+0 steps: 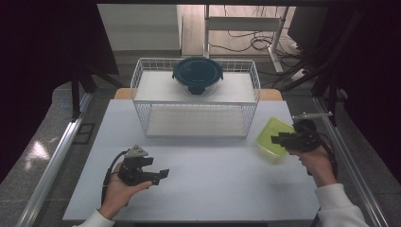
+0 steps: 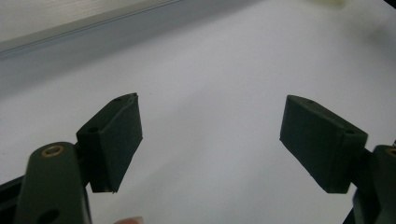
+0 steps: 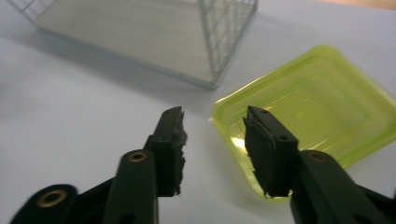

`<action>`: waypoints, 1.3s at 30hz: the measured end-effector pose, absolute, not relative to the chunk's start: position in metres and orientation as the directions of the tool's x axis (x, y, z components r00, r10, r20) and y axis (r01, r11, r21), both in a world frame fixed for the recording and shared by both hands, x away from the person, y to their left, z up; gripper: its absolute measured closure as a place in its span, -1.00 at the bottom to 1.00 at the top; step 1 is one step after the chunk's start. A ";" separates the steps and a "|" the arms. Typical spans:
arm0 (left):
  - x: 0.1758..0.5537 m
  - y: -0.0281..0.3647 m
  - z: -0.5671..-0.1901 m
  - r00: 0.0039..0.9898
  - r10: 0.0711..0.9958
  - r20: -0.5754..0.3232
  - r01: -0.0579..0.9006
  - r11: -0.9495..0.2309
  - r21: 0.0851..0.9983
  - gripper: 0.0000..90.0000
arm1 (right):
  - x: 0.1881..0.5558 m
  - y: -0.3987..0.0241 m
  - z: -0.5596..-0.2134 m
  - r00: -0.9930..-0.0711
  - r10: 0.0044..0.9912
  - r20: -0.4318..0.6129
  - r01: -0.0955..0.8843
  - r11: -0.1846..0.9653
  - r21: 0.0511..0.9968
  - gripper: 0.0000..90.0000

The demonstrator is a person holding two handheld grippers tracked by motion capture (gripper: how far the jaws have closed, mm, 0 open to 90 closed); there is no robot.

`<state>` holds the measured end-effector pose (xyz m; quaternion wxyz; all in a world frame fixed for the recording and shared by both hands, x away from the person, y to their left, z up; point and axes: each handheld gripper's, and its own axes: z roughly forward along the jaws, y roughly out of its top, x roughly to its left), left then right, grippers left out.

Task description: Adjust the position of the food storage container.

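Yellow-green and flat, the lid (image 3: 308, 116) lies on the table (image 1: 213, 189) at the right, just ahead of the right gripper (image 3: 212, 126), whose half-closed jaws straddle its near corner without pinching it.

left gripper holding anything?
No: in the left gripper view the left gripper has jaws standing wide apart over the bare white table.

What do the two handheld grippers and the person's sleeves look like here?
Both are black. The left gripper carries a grey three-cornered plate and trails a black cable. The right gripper has the same dark build. Jaw arms show brass-coloured rivets; pads are black blocks. Sleeves are white.
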<state>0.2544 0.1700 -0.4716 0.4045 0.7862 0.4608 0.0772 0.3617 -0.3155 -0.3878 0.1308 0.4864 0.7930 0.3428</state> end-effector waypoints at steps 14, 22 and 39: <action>0.256 0.172 -0.475 0.558 0.790 -0.253 0.669 -0.248 0.701 -0.55 | 0.440 -0.337 -0.393 -0.429 0.903 0.028 0.747 0.337 0.574 0.85; 0.256 0.171 -0.475 0.556 0.793 -0.250 0.670 -0.250 0.699 -0.55 | 0.465 -0.351 -0.410 -0.406 0.914 -0.023 0.754 0.349 0.556 0.96; 0.258 0.174 -0.478 0.545 0.801 -0.248 0.678 -0.247 0.692 -0.55 | 0.509 -0.362 -0.443 -0.433 0.886 -0.166 0.730 0.453 0.513 0.97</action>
